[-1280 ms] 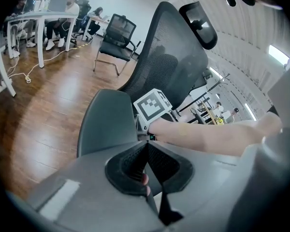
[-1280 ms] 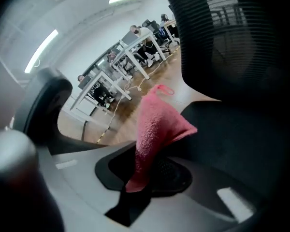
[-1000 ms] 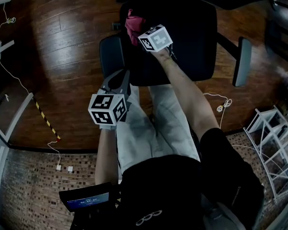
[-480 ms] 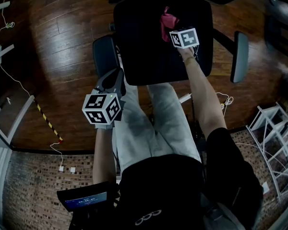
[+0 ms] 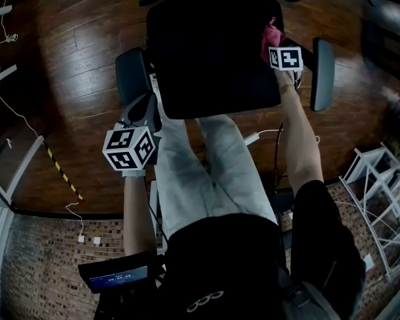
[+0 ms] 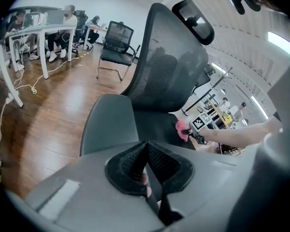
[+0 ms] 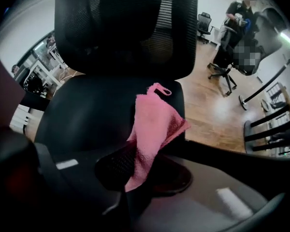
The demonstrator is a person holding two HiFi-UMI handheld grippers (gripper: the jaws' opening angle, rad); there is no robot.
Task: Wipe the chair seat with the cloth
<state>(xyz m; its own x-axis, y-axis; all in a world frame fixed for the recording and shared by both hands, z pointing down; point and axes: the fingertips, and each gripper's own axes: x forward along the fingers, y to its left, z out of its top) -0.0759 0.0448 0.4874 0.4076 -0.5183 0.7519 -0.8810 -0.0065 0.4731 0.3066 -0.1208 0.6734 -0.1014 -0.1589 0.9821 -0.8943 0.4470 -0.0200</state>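
Pink cloth (image 7: 154, 124) at office chair seat (image 5: 207, 59)
Right tool (image 7: 137, 170) clamps it near the right edge; left tool (image 6: 146, 161) closed, empty.

Head view: we find it dim (chair seat (image 5: 213, 52) nearly black), sheen on floor (image 5: 63, 39).
Gripper views: brighter, fisheye-curved, foreground soft.

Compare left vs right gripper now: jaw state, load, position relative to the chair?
Load: the right gripper is shut on the pink cloth; the left gripper is shut with nothing in its jaws.
Position: the right gripper is over the chair seat at its far right edge; the left gripper is off the seat, beside the armrest at the head view's left.
Shared: both have their jaws together and both carry a marker cube.
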